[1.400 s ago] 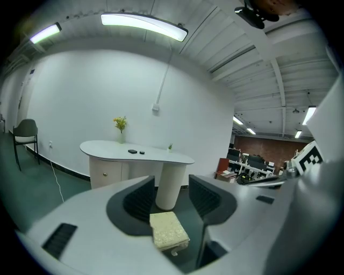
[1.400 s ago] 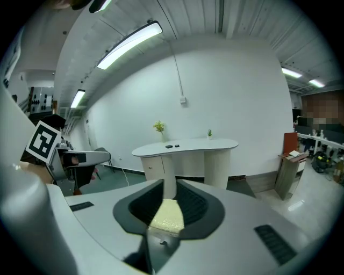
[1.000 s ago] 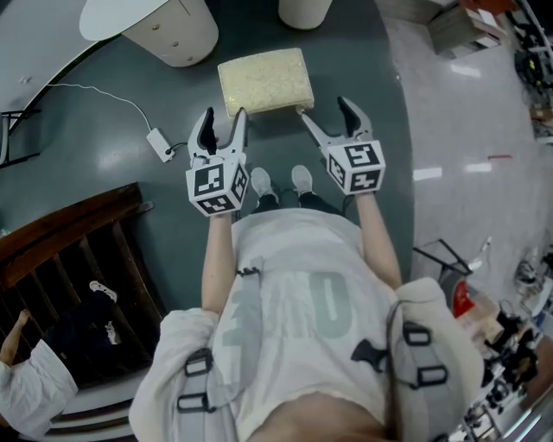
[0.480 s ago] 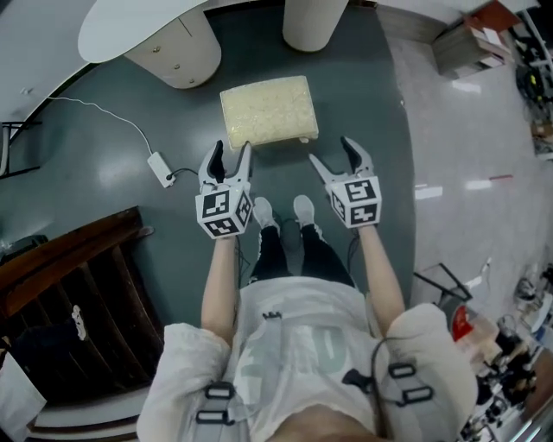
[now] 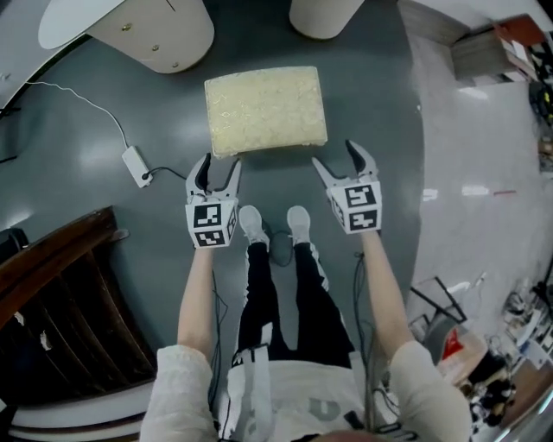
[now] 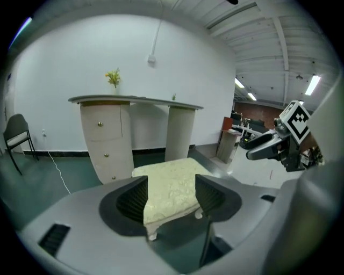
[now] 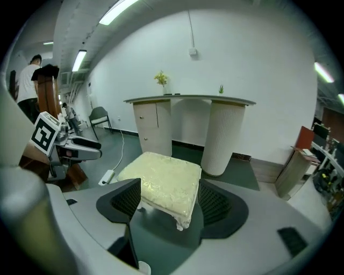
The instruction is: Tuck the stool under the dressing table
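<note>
One stool point(image 5: 265, 110), cream-cushioned, on the dark floor point(image 5: 104, 155) in front of the dressing table point(image 5: 130, 26), facing the gap between its two pedestals, not under the top. Two grippers, left gripper point(image 5: 216, 168) and right gripper point(image 5: 339, 160), jaws apart, empty, near the stool's front corners. Same open spread as half a second ago; stool larger in view. Table top cut off by the frame.

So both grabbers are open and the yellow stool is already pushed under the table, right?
Not quite. The left gripper and the right gripper are both open, but the stool is not under the dressing table yet. The head view shows it standing out on the floor, in front of the gap between the table's two supports.
</note>
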Tool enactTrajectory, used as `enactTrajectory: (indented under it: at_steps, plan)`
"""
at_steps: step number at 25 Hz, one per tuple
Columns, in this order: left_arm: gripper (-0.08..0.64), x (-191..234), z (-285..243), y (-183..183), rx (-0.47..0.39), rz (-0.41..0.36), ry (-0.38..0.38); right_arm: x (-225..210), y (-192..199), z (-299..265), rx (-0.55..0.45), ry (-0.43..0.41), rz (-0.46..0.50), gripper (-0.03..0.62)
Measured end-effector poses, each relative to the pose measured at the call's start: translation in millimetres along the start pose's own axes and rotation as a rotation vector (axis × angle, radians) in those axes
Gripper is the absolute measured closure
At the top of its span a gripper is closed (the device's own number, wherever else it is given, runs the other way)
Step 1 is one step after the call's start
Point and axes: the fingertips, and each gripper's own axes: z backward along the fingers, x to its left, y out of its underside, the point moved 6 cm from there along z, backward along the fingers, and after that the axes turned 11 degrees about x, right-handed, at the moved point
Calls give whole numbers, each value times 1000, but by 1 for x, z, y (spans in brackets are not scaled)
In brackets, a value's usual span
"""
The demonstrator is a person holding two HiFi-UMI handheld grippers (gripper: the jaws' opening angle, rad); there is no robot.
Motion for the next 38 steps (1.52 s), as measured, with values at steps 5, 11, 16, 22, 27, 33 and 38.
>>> enactTrajectory:
  at_steps: [5, 11, 16, 22, 27, 33, 38]
  plan:
    - [302, 28, -71, 67, 85, 3, -59, -9, 39, -77, 81, 0, 61, 265]
    - [299, 48, -130, 138, 208, 19, -81, -23, 92, -147, 192, 9, 75, 265]
    - [298, 55, -168, 166, 260, 21, -90, -32, 121, -192, 265, 22, 96, 265]
    - [298, 56, -186, 176, 268, -51, -100, -43, 139, -224, 326, 67, 105, 265]
    - [298, 57, -186, 179, 245, -98, -117, -40, 141, -243, 361, 78, 107, 265]
    - [296, 59, -184, 178, 224, -66, -175, -38, 139, -252, 383, 89, 91, 265]
    - [296, 75, -196, 178, 263, -62, -165, -41, 136, -258, 382, 103, 70, 265]
